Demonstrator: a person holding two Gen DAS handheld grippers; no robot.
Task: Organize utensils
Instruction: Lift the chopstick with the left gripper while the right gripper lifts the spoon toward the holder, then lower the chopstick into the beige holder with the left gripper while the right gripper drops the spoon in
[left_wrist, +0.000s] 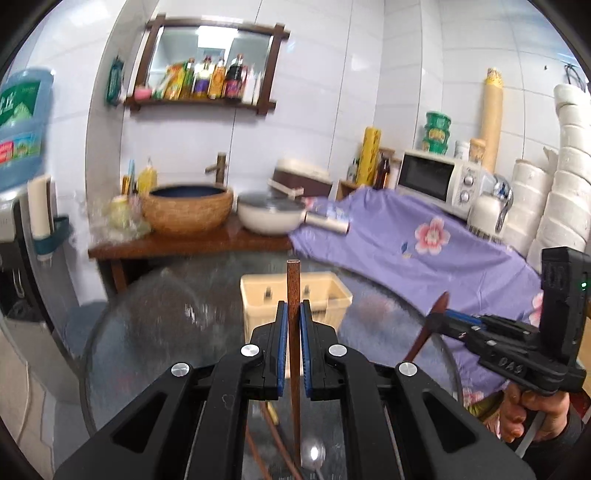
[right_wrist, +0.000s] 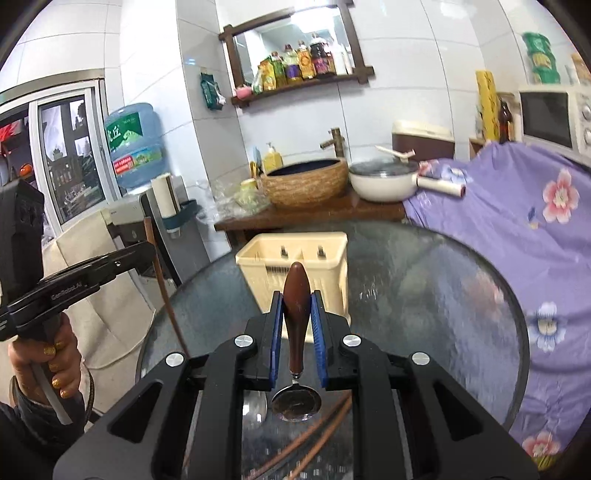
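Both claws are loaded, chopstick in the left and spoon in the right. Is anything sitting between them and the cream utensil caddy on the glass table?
Nothing visible does. The left claw grips the chopstick, the right claw the spoon, and only bare glass table lies ahead of the open-topped caddy.

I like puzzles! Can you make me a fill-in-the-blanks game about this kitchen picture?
1. The left gripper holds a brown ____.
2. The right gripper holds a spoon by its ____ handle.
3. The cream basket stands on a round ____ table.
4. The cloth with pink flowers is ____.

Missing words: chopstick; brown; glass; purple
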